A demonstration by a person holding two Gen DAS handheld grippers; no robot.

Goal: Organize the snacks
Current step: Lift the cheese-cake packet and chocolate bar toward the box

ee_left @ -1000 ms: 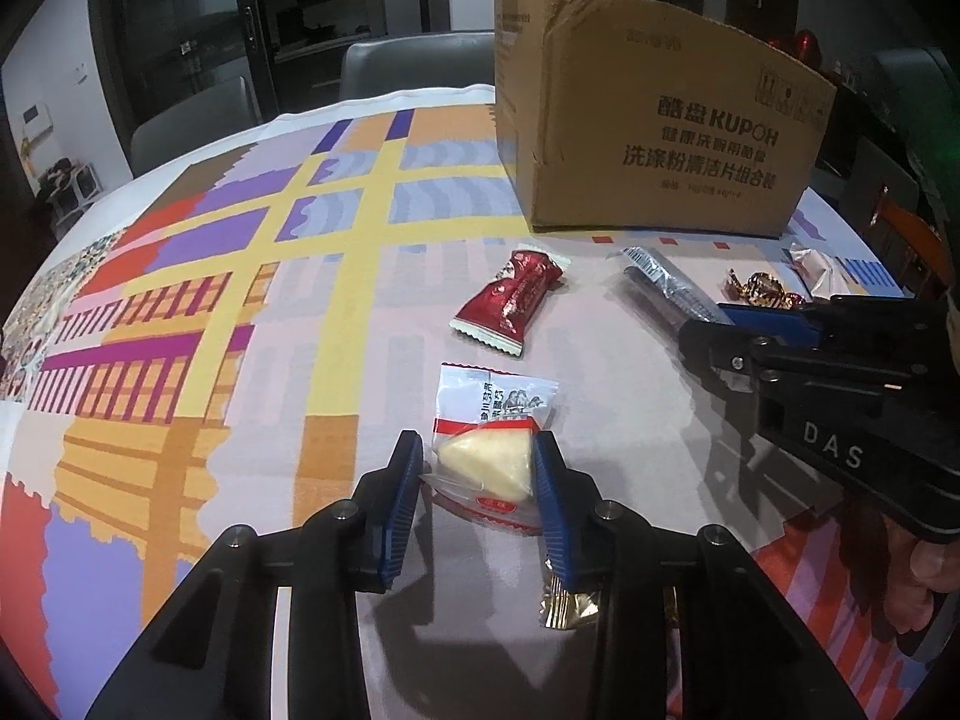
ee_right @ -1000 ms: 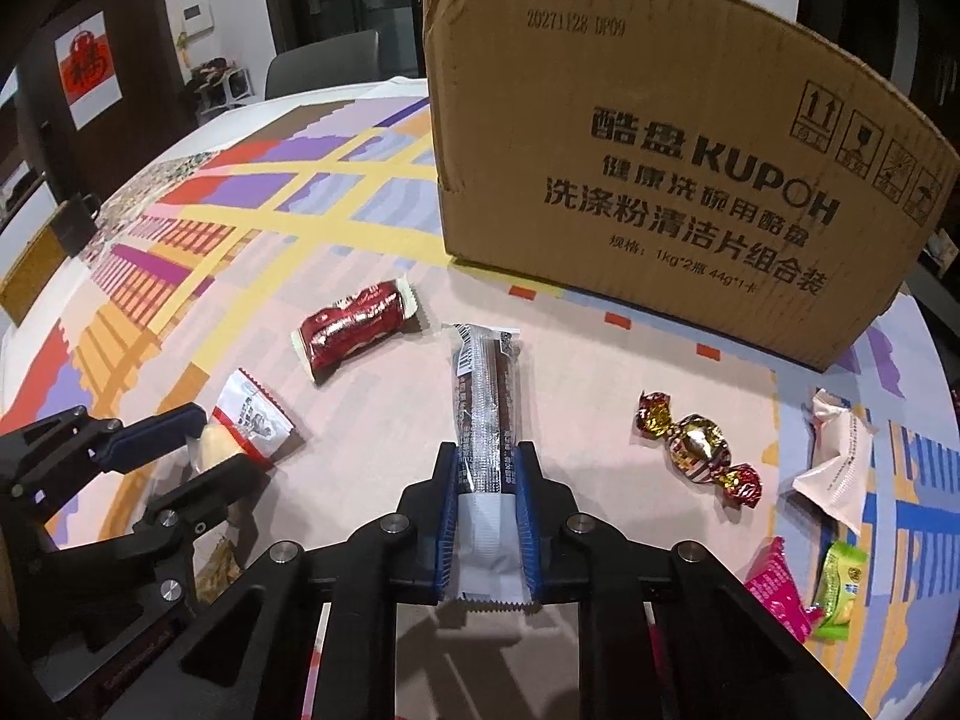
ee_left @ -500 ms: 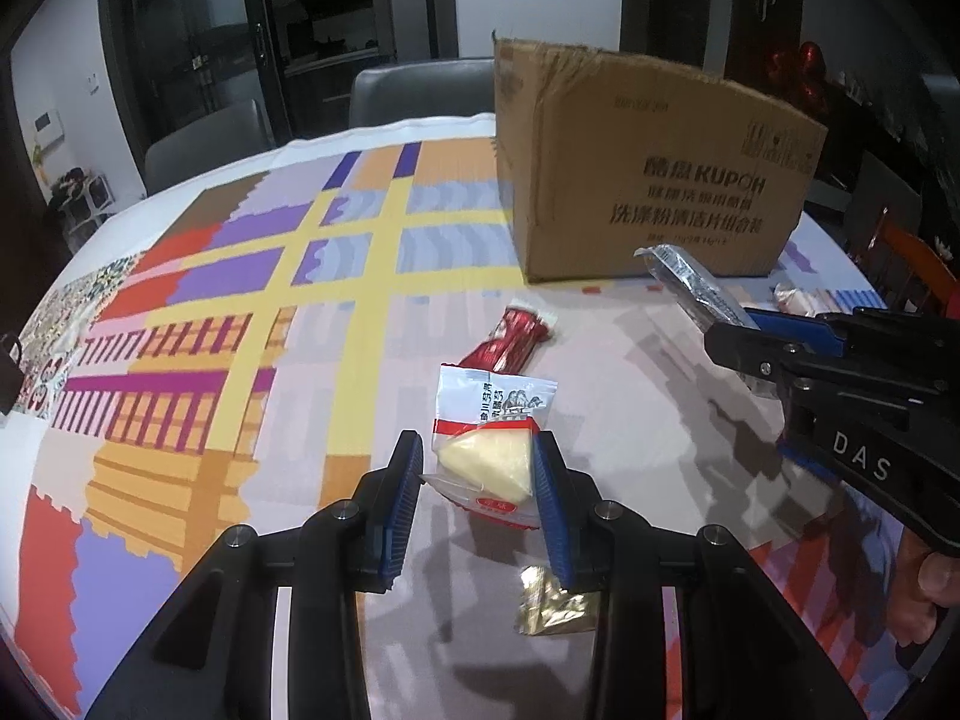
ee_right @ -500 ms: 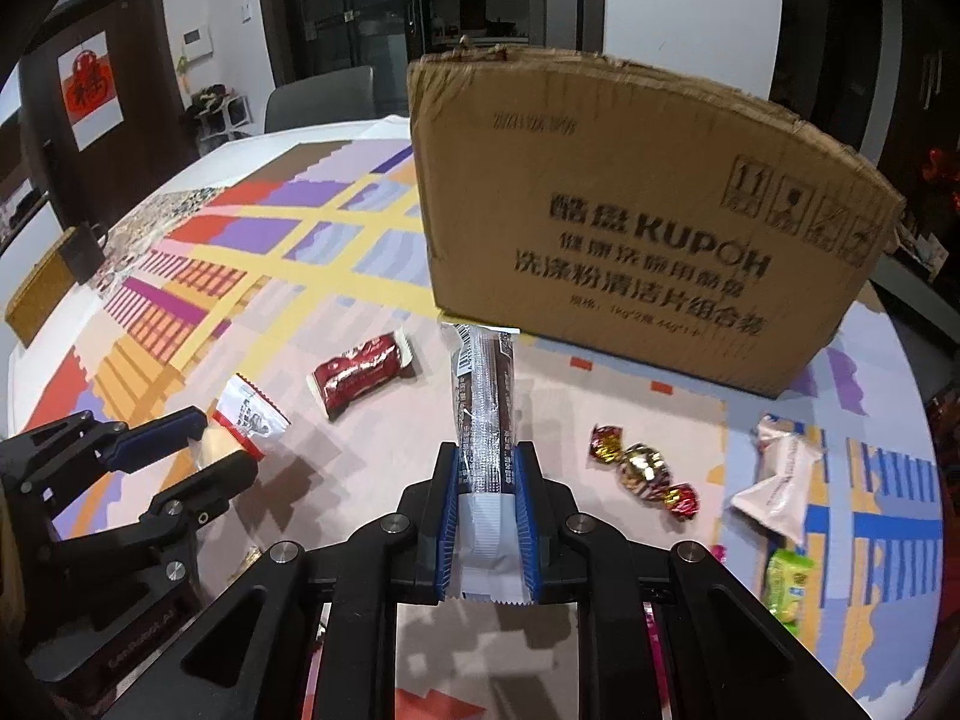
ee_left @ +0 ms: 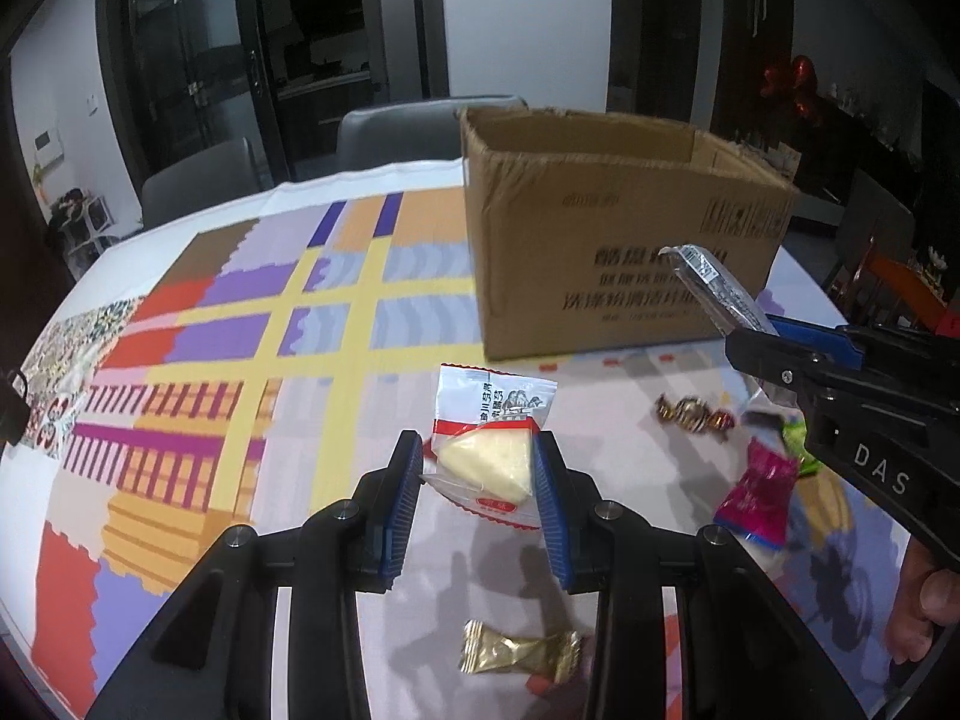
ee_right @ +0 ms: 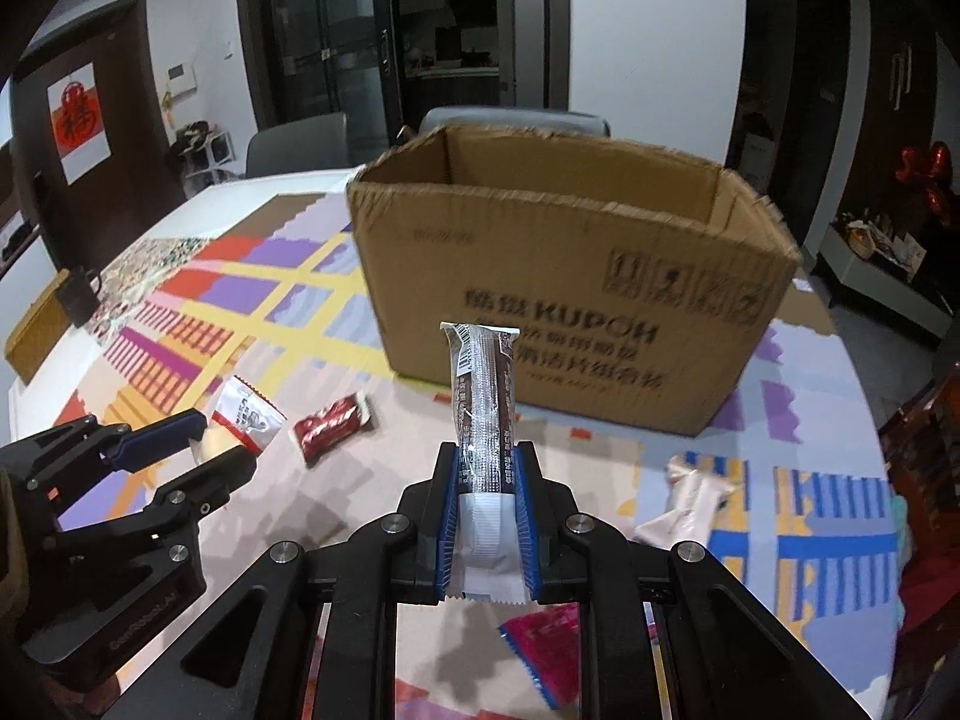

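Both claws are loaded: left claw (ee_left: 474,480) grips a cheese wedge packet (ee_left: 489,450), right claw (ee_right: 487,516) a wrapped bar (ee_right: 483,414); nothing is yet boxed (ee_right: 570,276), several snacks remain on the bench (ee_right: 336,480).

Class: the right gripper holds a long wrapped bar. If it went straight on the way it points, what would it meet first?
Most likely the printed front wall of the cardboard box: the snack bar in the right gripper points at it, though depth is uncertain.

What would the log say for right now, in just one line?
left gripper: shut on cheese snack | right gripper: shut on long brown bar | both held above table | box: open, ahead
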